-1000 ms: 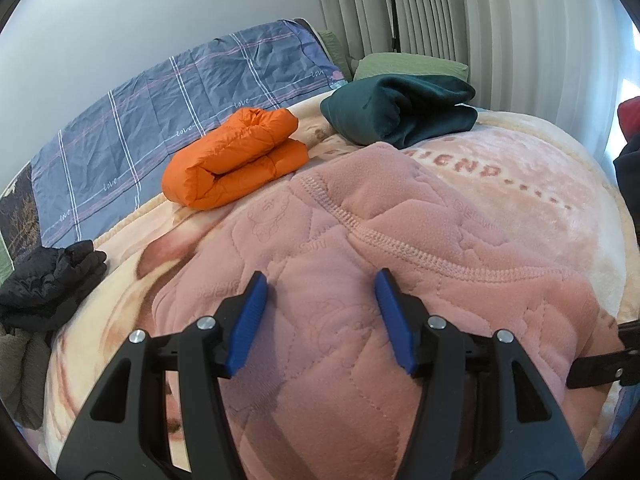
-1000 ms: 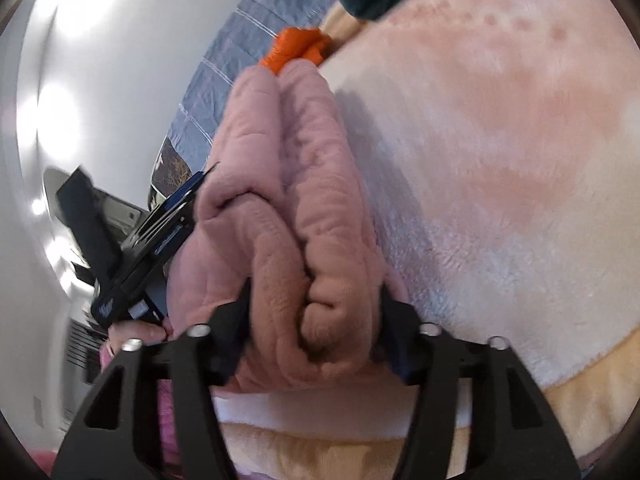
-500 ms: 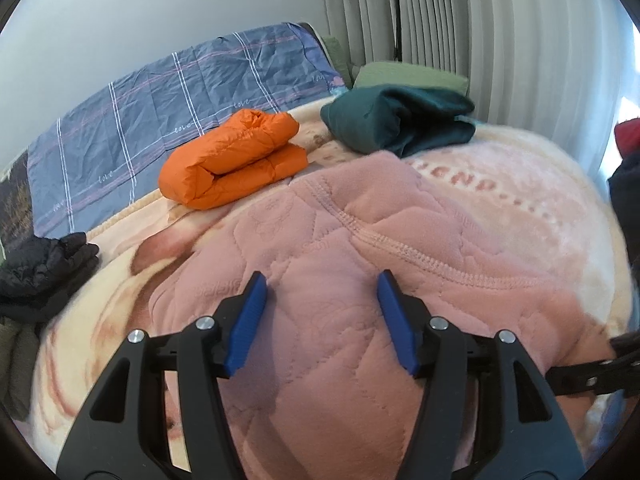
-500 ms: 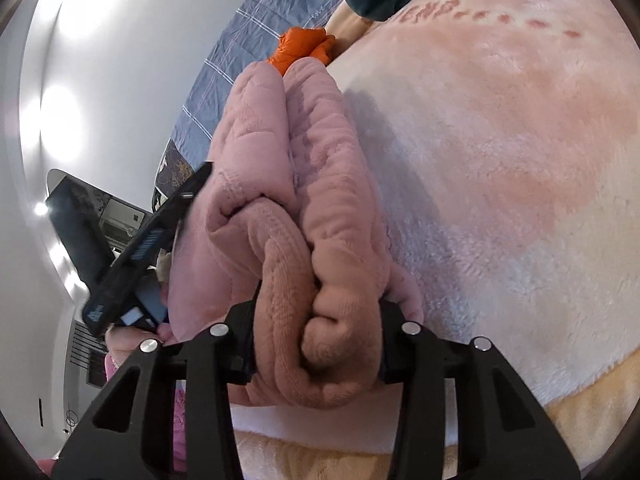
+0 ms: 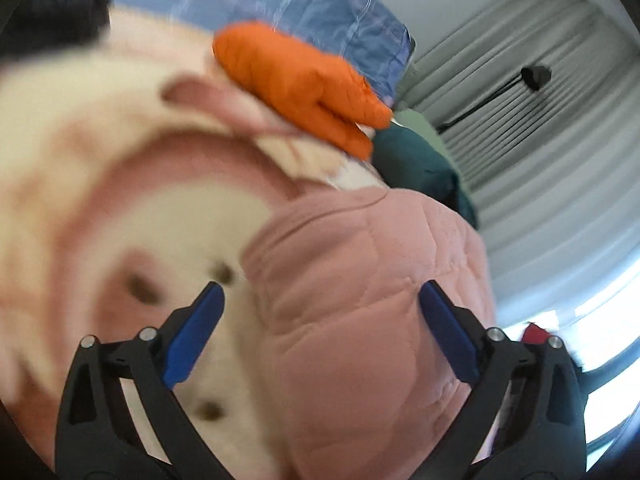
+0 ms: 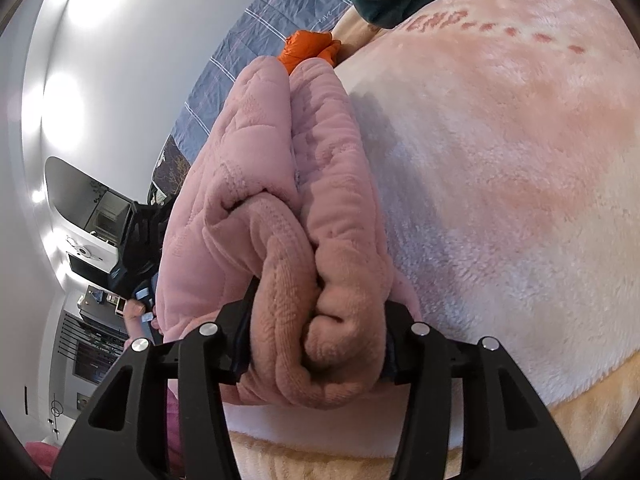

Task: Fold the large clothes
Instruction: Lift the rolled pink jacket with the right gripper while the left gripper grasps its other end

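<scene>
In the left wrist view, which is blurred, the left gripper (image 5: pixel 318 332) stands with its blue-padded fingers (image 5: pixel 192 340) spread wide; they have just been opening. The pads press on nothing: the left one is over the pale plush blanket (image 5: pixel 100 184) that covers the bed, the right one beside the edge of the folded pink quilted garment (image 5: pixel 360 288), whose bulk lies between and beyond them. Behind the garment sit a folded orange jacket (image 5: pixel 304 84), then a dark green folded garment (image 5: pixel 416 164) to its right, with a blue checked sheet (image 5: pixel 312 0) further back and grey curtains (image 5: pixel 540 128) at the right.

In the right wrist view, a hand (image 6: pixel 136 314) shows at the left edge behind the pink garment (image 6: pixel 256 200). The right gripper (image 6: pixel 316 340) clamps the thick folded end of that garment, both fingers pressed into the fleece; its fingers have just eased a little wider. The bundle stands on edge on the blanket (image 6: pixel 500 184), which stretches off to the right with reddish lettering near its top.
</scene>
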`<state>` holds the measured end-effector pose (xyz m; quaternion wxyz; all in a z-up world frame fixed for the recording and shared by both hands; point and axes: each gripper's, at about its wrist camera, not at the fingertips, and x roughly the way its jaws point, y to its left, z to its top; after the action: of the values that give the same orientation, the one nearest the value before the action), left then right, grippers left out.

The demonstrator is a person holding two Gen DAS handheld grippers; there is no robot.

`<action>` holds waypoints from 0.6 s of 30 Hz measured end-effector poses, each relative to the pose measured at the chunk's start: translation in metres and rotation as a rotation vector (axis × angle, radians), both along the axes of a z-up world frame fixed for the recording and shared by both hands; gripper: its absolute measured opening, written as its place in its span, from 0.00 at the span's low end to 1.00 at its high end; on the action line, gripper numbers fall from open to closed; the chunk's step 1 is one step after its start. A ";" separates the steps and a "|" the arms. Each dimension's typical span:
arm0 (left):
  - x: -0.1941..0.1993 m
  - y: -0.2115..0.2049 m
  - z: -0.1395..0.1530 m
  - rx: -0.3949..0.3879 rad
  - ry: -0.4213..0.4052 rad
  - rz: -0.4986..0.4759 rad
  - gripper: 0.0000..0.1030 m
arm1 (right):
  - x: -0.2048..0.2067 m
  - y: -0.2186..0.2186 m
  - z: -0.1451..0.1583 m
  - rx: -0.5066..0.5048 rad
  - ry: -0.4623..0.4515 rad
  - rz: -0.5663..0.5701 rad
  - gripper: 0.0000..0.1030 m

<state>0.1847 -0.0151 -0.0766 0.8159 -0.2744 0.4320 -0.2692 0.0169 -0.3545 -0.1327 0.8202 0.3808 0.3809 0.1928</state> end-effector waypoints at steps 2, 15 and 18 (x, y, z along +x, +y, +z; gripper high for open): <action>0.007 -0.003 -0.013 -0.077 0.046 -0.032 0.98 | 0.000 0.000 -0.001 0.002 0.005 -0.001 0.51; -0.008 -0.014 0.023 -0.118 -0.071 -0.101 0.53 | -0.021 0.017 0.062 -0.206 -0.236 0.039 0.39; -0.020 -0.004 0.053 -0.129 -0.142 -0.087 0.53 | -0.016 0.022 0.085 -0.198 -0.291 0.077 0.39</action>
<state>0.1647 -0.0187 -0.0240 0.8126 -0.2873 0.3663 -0.3506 0.0010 -0.3325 -0.0480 0.8922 0.2512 0.2896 0.2387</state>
